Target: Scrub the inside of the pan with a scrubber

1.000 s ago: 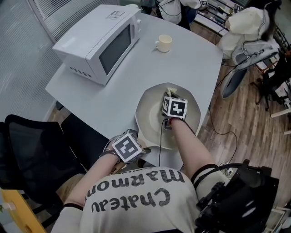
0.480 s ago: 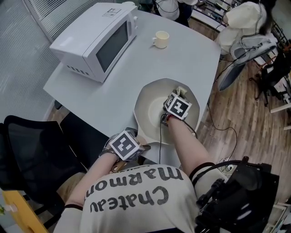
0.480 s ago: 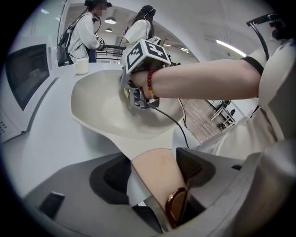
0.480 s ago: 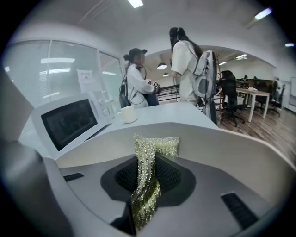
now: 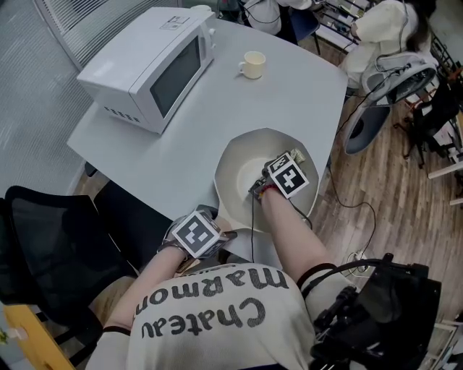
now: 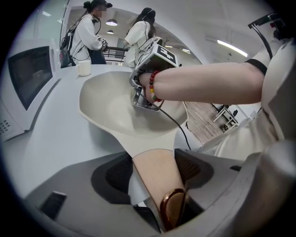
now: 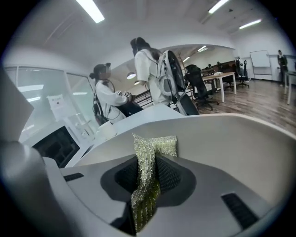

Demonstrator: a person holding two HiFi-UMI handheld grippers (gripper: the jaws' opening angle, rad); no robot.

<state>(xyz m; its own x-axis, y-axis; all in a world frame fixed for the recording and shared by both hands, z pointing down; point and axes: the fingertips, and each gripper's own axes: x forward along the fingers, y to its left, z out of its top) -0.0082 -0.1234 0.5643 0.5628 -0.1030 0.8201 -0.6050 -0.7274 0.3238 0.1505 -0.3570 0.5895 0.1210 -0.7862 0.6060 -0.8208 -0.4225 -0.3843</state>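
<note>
Right gripper (image 7: 148, 162), clamped on scrubber (image 7: 155, 146), now sits further right in pan (image 5: 242, 162). Left gripper (image 6: 155, 170) has just been closing on the handle (image 6: 152, 185). Mid-scrub; next, probably stroke back left.

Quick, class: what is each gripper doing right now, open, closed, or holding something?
Left gripper: closed on the pan handle; its jaws have just been closing.
Right gripper: closed on the scrubber.

Bright, soft light from ceiling strip lights (image 7: 90, 10); fisheye edges darken.
</note>
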